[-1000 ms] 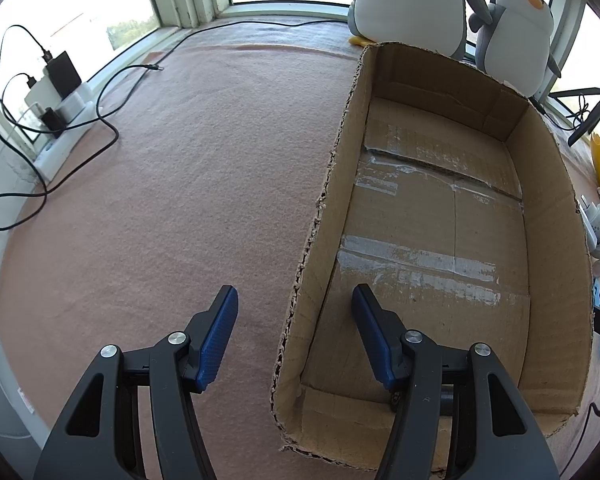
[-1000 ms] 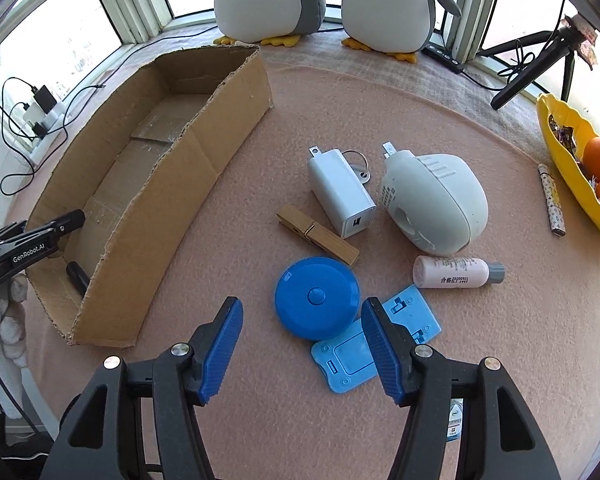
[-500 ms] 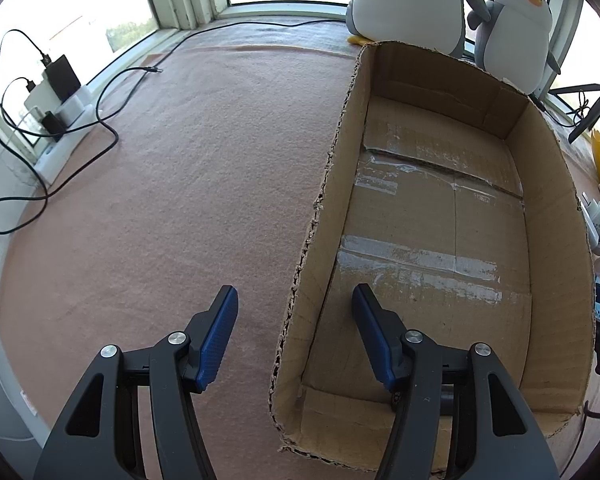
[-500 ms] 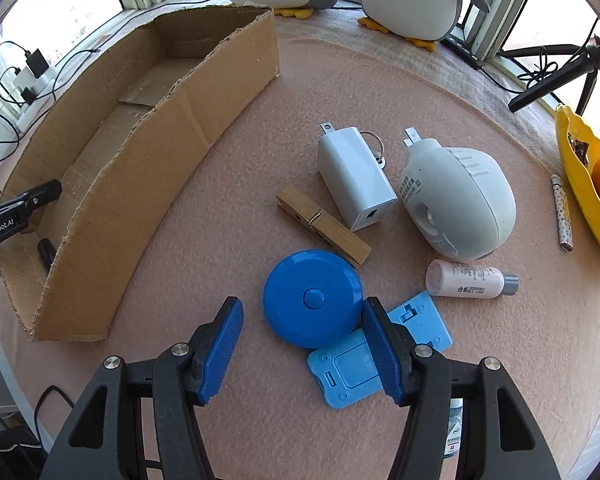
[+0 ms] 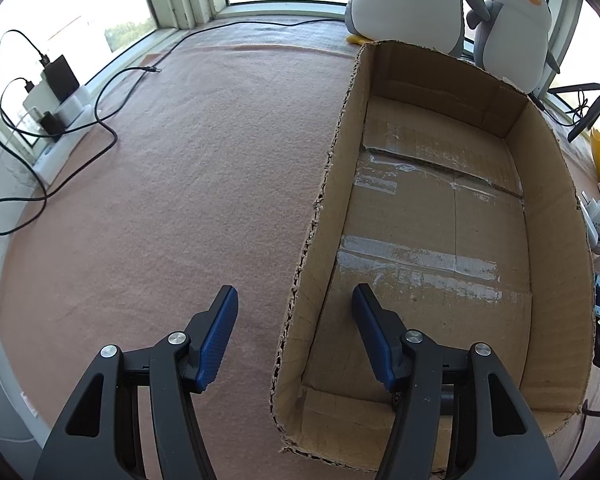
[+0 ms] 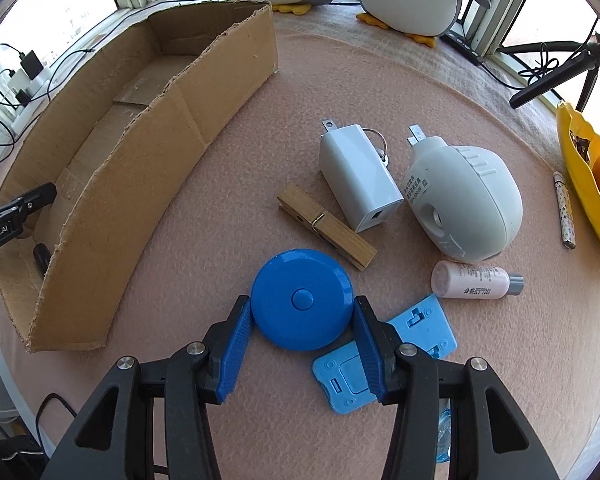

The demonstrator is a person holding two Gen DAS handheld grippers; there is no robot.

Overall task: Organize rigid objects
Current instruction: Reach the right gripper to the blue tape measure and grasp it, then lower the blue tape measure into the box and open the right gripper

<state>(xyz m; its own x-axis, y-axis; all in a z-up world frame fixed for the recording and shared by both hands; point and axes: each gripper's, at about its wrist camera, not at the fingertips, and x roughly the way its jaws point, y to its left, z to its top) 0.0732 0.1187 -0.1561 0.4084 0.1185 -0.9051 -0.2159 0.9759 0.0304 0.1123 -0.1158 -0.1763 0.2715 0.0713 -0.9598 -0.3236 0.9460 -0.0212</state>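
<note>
None of the loose objects is in the cardboard box [image 5: 328, 208] yet. The right gripper [image 6: 300, 305] has just been closing its jaws, which seemingly pinch the blue disc [image 6: 302, 300] at lower centre. The left gripper [image 5: 296, 320] has its jaws spread astride the box wall.

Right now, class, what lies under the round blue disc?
A light blue plastic plate pokes out from beneath the blue disc, on the pink mat. Its covered part cannot be seen.
</note>
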